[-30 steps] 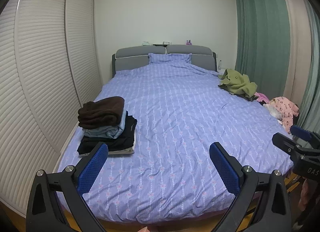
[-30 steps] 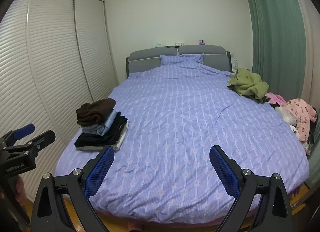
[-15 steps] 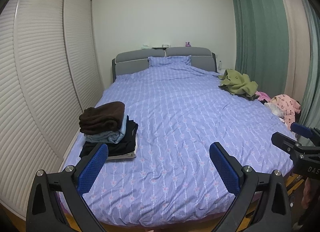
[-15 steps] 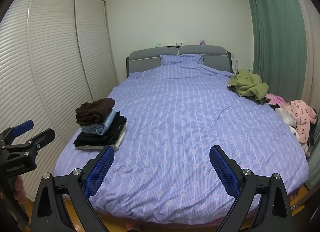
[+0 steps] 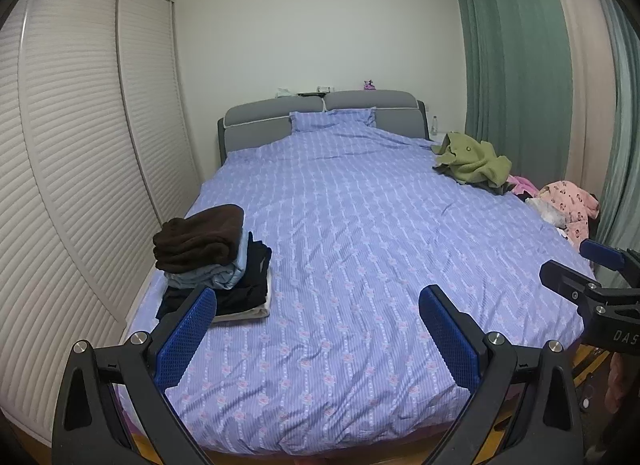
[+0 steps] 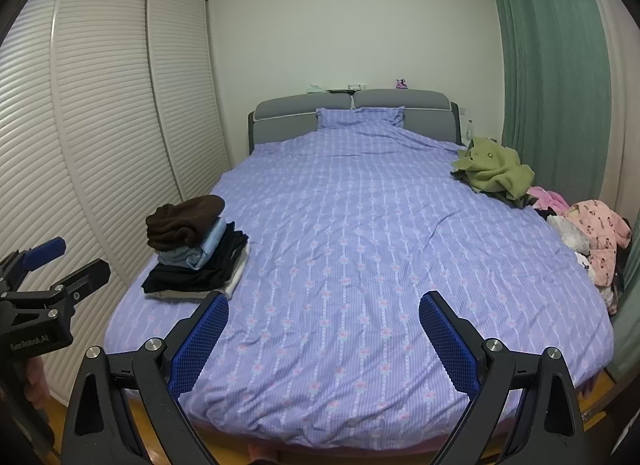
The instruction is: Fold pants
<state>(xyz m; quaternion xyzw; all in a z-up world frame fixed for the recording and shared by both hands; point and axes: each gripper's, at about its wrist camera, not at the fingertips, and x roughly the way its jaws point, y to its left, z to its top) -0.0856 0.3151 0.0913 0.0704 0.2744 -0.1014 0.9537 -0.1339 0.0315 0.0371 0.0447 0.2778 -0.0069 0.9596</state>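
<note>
- Lavender cotton, striped and dotted with small pink flowers, covers the bed; I use it as my landmark. The cloth lies mostly flat, with soft creases toward the foot.
- At the bed's left edge I see a stack of folded clothes: a plush dark brown piece on top, smooth light blue fabric under it, then black and pale layers. Its long axis runs toward the headboard, and the rounded folded edges face the bed's middle.
- Which garment is the pants to fold, I cannot tell. Unfolded clothes lie along the bed's right edge: a crumpled olive fleecy garment near the head, and a pink printed garment in a loose heap nearer the foot.
- My left gripper hangs over the foot of the bed, its blue mesh-textured pads spread wide with nothing between them.
- My right gripper hovers likewise over the foot, jaws wide apart and empty.
- Ribbed white wardrobe doors stand left of the bed; pleated green curtains hang to its right.
</note>
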